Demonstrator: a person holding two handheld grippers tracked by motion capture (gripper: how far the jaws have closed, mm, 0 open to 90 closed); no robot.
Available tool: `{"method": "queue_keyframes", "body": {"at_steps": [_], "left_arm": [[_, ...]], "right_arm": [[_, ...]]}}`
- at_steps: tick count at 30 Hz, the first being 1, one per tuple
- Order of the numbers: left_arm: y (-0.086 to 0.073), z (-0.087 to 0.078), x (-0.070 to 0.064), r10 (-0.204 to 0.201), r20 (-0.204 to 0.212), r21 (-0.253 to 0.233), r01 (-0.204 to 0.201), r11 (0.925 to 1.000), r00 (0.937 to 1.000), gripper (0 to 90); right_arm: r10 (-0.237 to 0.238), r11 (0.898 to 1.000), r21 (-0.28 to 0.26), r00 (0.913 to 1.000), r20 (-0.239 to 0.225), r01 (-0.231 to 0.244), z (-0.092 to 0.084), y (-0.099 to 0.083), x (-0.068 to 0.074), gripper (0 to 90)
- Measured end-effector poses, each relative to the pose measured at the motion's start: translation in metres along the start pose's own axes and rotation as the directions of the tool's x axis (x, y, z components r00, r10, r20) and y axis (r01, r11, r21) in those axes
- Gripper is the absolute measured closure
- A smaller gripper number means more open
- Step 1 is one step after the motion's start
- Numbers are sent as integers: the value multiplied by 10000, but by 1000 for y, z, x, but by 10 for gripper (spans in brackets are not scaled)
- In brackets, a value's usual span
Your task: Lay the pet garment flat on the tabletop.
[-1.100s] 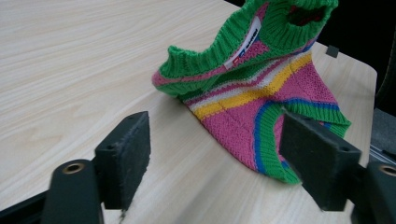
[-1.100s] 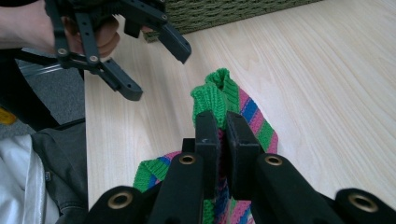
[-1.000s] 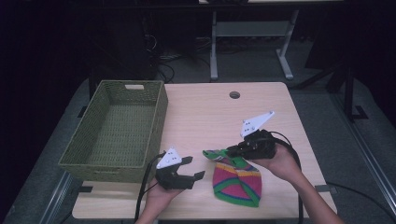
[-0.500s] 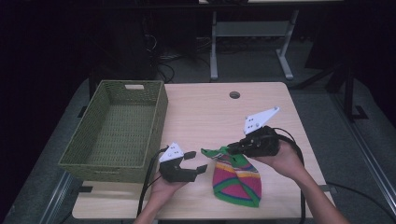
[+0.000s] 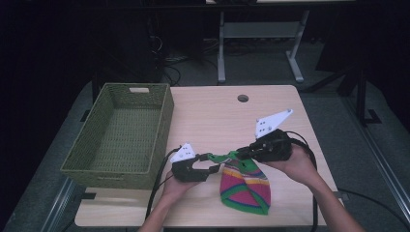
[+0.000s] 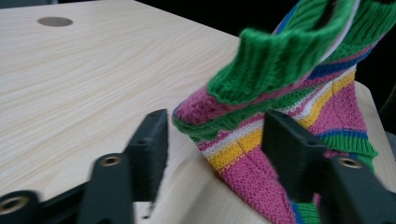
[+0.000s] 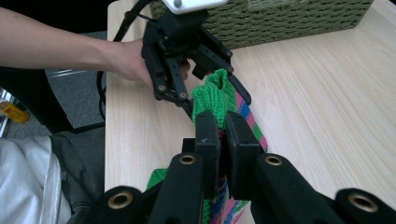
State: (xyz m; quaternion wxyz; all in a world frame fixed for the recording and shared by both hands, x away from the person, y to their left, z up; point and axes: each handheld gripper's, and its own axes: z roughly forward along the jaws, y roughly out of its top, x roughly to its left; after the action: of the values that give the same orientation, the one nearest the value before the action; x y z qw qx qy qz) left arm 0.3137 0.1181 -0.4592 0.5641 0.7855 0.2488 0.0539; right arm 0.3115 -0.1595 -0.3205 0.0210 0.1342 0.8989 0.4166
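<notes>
while the right tongs (image 7: 223, 135) stay clenched on the striped sock's (image 5: 244, 186) green cuff, lifting it off the desk (image 5: 212, 116), the left tongs (image 6: 215, 140) have just been closing around its edge, pads not yet pressing.

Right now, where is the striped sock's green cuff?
In the high view the green cuff hangs lifted over the table's near edge, pinched by the right gripper and reaching between the left gripper's closing jaws, right of the wicker basket.

Sock (image 5: 244, 181) striped pink, green, yellow, blue (green cuff); basket (image 5: 121, 133) olive.
</notes>
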Motion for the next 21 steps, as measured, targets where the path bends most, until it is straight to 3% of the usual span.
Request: {"method": "queue_keyframes", "body": {"at_steps": [5, 9, 21], "left_arm": [[-1, 3, 2, 35, 178, -9, -34, 10000, 9998, 669], [1, -1, 1, 133, 249, -138, -129, 9998, 9996, 772], [8, -17, -7, 614, 180, 508, -623, 9968, 9980, 834]], "right_arm": [[32, 10000, -27, 10000, 62, -32, -2, -2, -3, 846], [166, 9998, -54, 9998, 105, -166, -3, -5, -5, 846], [308, 9995, 92, 9989, 364, -312, -9, -11, -8, 852]]}}
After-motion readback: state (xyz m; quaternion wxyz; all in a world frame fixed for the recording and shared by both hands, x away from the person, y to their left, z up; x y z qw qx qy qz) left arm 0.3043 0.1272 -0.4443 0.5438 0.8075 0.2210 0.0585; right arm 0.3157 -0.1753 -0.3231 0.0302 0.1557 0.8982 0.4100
